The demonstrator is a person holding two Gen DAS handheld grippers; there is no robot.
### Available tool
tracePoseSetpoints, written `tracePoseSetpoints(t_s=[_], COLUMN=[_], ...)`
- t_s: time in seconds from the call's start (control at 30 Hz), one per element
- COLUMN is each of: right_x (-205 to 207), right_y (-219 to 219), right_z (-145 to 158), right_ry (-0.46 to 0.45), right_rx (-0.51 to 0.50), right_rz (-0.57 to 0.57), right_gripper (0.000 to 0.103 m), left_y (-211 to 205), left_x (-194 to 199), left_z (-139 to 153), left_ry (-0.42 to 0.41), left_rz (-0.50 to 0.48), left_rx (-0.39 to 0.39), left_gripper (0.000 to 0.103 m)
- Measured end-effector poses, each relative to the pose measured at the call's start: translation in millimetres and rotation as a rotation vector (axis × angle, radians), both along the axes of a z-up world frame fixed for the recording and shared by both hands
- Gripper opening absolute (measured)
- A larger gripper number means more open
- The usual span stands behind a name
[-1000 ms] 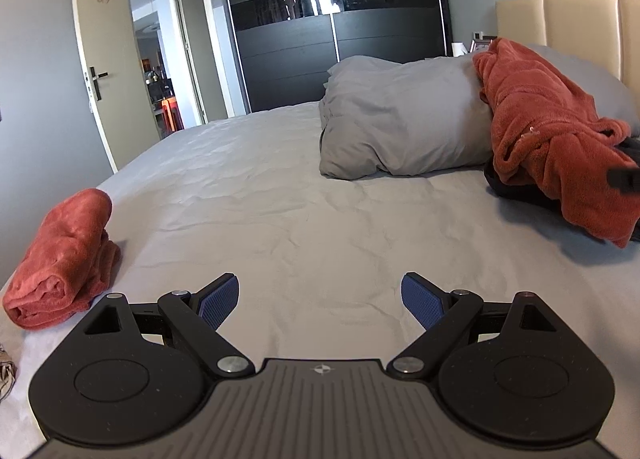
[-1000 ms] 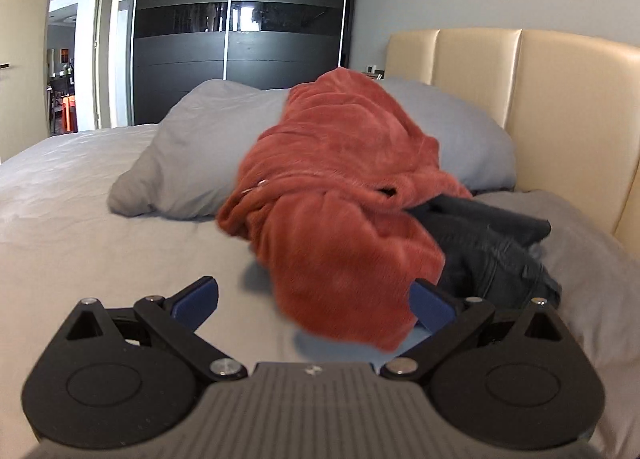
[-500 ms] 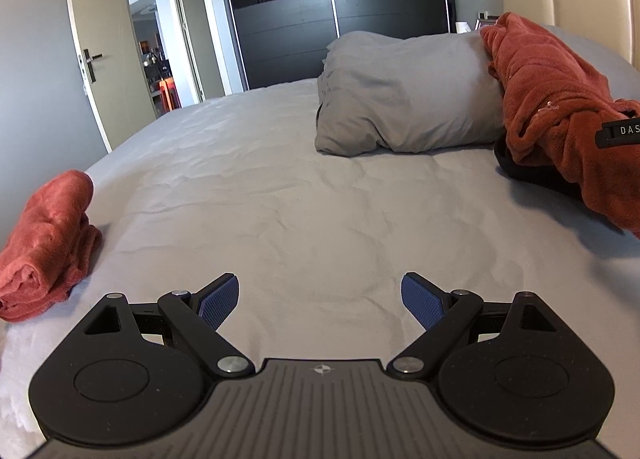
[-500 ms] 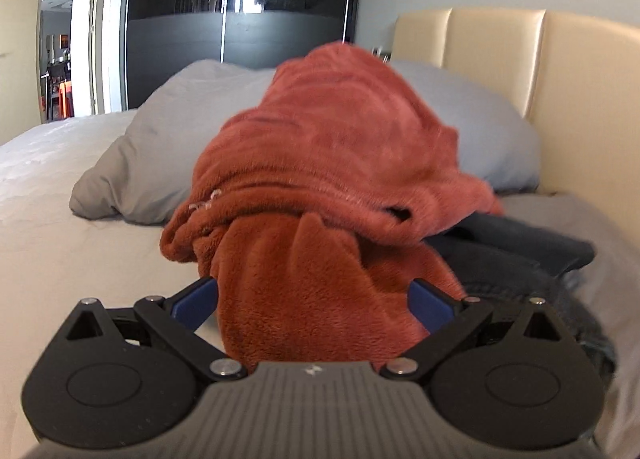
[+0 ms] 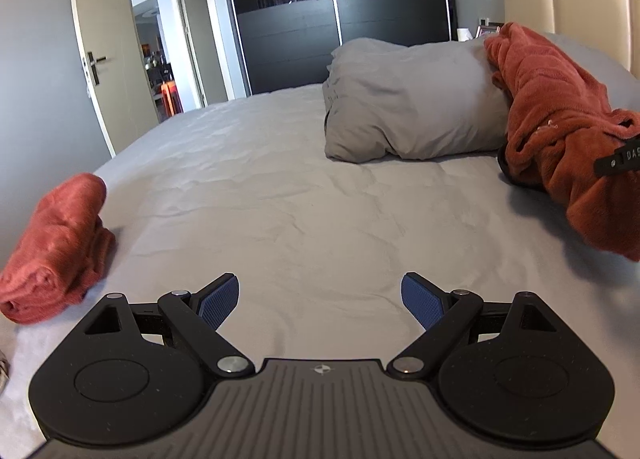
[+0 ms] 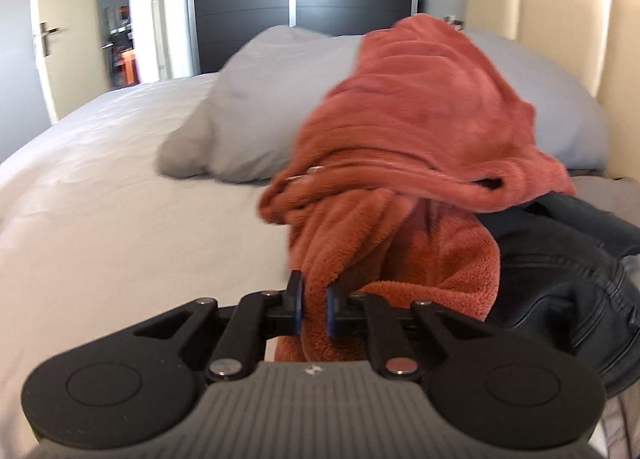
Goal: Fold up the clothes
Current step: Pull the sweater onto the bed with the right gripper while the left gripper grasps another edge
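Note:
A crumpled rust-orange fleece garment [image 6: 420, 147] lies draped over a grey pillow [image 6: 256, 107] and onto the bed. My right gripper [image 6: 314, 309] is shut on a fold at the garment's lower edge. In the left wrist view the same garment [image 5: 560, 131] hangs at the right, with a piece of the right gripper [image 5: 618, 158] showing against it. My left gripper [image 5: 320, 299] stands open over bare grey sheet [image 5: 300, 219], holding nothing. A folded rust-orange fleece item [image 5: 56, 243] rests near the bed's left edge.
Dark jeans [image 6: 568, 283] lie under and right of the fleece garment. A beige padded headboard [image 6: 560, 27] stands behind the pillows. A black wardrobe [image 5: 340, 15] and an open door [image 5: 108, 59] are beyond the far side of the bed.
My right gripper moved up to the fleece garment and closed on its lower fold. The left gripper drifted slightly and stays open.

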State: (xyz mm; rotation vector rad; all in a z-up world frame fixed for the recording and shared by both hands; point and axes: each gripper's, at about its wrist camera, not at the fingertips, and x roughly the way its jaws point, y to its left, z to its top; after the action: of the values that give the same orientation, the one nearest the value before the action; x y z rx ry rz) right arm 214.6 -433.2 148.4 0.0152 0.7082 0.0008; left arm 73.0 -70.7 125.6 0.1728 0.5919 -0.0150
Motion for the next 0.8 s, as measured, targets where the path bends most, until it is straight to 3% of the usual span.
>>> tracePoseSetpoints(t_s=[0.37, 0.63, 0.8], right_x=[-107.8, -216.8, -266.0], right_y=[101.1, 186.2, 208.5], right_z=[25.1, 24.7, 20.4], right_ry=[0.077, 0.145, 0.179], right_rx=[0.103, 0.205, 0.208], right_rz=[0.314, 0.573, 0.684], right_gripper=[0.011, 0.011, 0.012], left_y=[51.0, 98.2, 121.6], left_x=[-58.6, -106.7, -129.1], left_z=[30.2, 40.0, 38.5], left_ry=[-0.056, -0.054, -0.053], left_rz=[-0.031, -0.101, -0.164], left_rx=[0.054, 0.071, 0.063], left_gripper=[0.089, 0.089, 0.089])
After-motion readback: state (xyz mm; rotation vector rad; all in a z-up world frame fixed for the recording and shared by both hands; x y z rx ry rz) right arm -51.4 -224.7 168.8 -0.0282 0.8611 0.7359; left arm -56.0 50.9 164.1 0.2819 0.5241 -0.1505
